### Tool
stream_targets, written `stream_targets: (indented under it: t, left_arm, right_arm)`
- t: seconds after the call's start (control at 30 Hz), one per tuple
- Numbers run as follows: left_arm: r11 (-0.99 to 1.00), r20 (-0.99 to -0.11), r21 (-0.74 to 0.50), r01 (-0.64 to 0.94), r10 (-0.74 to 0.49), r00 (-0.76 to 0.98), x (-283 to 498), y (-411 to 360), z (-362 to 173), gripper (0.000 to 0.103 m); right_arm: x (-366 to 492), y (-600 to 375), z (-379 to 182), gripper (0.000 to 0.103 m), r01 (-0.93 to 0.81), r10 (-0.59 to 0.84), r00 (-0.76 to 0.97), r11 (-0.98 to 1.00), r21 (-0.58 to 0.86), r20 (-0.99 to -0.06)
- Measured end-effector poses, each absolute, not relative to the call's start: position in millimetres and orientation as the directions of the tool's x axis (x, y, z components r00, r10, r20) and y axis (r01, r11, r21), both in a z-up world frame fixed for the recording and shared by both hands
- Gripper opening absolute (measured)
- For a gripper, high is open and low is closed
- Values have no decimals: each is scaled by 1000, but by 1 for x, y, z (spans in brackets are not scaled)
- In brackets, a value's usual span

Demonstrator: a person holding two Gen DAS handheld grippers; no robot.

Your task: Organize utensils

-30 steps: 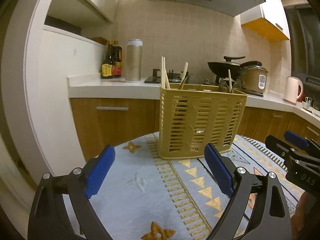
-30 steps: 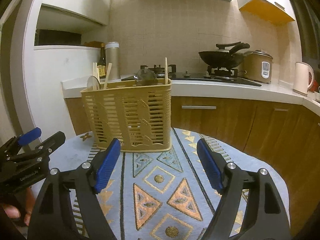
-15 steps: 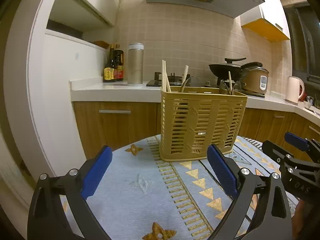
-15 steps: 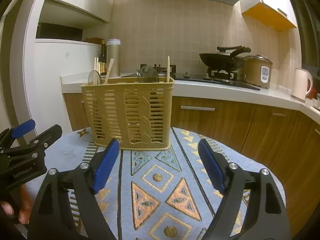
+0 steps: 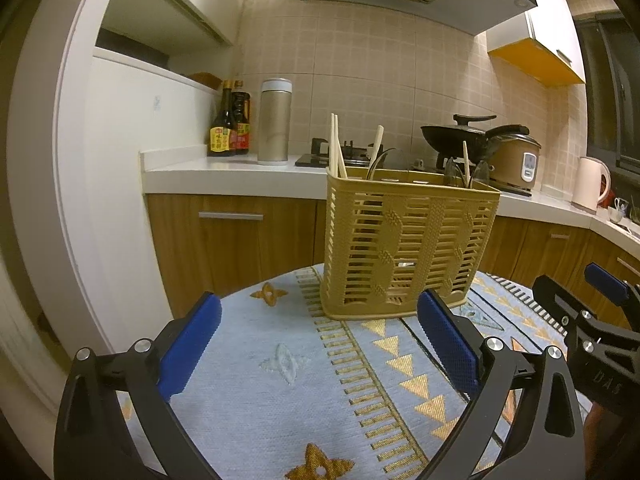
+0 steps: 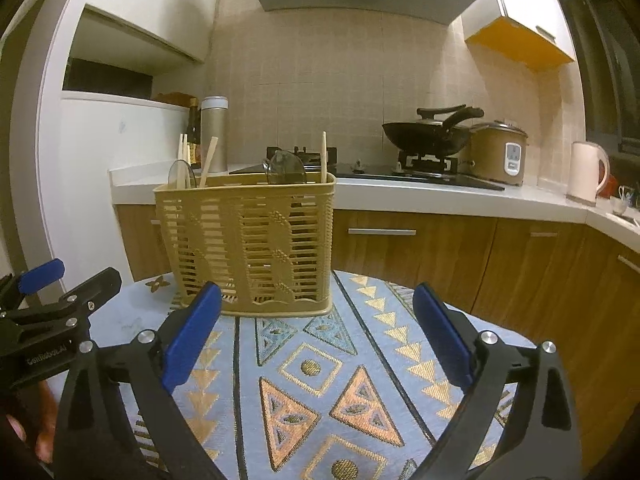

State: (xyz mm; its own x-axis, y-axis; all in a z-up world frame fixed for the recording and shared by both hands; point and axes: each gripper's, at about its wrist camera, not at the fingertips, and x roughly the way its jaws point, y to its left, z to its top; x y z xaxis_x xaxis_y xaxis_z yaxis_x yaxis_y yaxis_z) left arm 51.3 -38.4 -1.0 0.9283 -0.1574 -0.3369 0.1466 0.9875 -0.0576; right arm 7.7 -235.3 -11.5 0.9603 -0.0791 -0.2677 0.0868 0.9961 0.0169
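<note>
Both grippers' fingers have just widened, empty, utensil basket standing beyond them.

- The yellow basket is hiding the lower ends of the chopsticks and spoons.
- The frame edge is cutting off the kettle area's small items, too tiny to identify.

The left gripper is built of 2 black plastic fingers, each faced with a ribbed blue pad and fastened with silver screws. The right gripper is made alike, with 2 blue pads. Small pale lettering is printed on both black frames.
</note>
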Motion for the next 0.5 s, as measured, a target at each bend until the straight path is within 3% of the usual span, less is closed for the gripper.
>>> stream_targets:
  t: [0.5]
  left_arm:
    - [989,-339,-35,144,-148,929,49,-43,-1,95]
  right_arm:
    - [5,-238,-10,92,112,-100,964,993,34,-245]
